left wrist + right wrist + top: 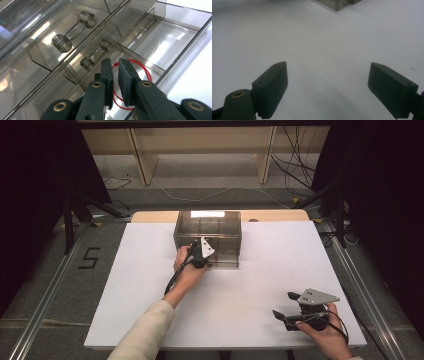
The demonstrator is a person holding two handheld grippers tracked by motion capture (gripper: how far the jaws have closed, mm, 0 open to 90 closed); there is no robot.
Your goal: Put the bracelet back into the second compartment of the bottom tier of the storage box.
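1. Left hand-held gripper (202,254) is pushed up against the front of the clear box (207,236), which sits at the far middle of the white counter (150,285).
2. From the left gripper view, its jaws are narrow, with just a thin slit between the pads. No earlier shot to compare, so that's all I can say on them.
3. A red band (140,67) lies in a loop right behind and under those jaws, in an open drawer tray of the box. I can't tell if the pads actually pinch it or just sit in front of it.
4. Just past the jaws, up and to their left, are two clear drawer handles (96,56).
5. Right hand-held gripper (286,306) is well apart from the box, near the counter's front right corner, held in a hand.
6. Its jaws are wide with nothing between them, just bare counter ahead and a corner of the box far off at the top.
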